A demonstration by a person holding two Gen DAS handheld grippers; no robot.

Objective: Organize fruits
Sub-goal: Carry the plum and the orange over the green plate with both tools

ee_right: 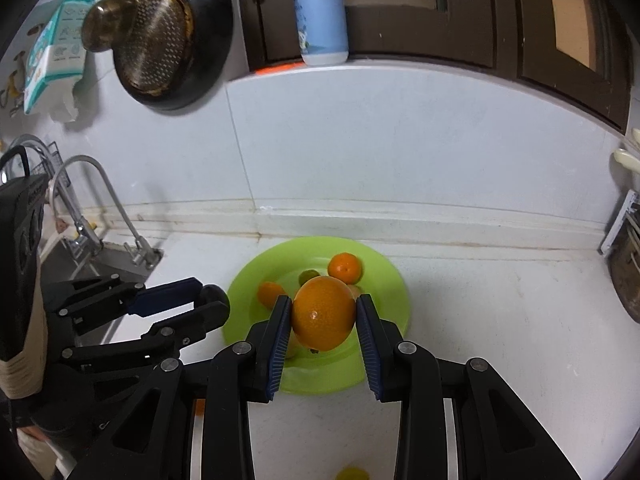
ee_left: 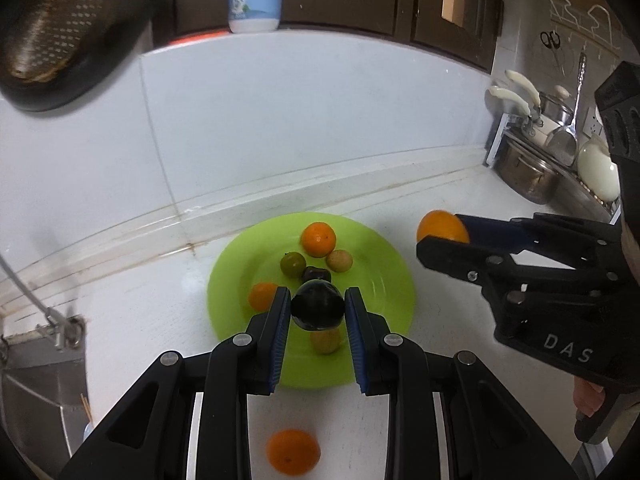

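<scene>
Plate on the counter before the back wall, several fruits on it, one plum held over its near side, an orange held right of the plate, a tangerine on the counter nearer the camera

Four oranges; two dark plums; three small greenish-yellow fruits; one green plate.

My two grippers, the left gripper and the right gripper, were black plastic linkages with round silver screws, blue ribbed pads lining the fingers, white letters "DAS" on one body, and my bare skin at the handle.
</scene>
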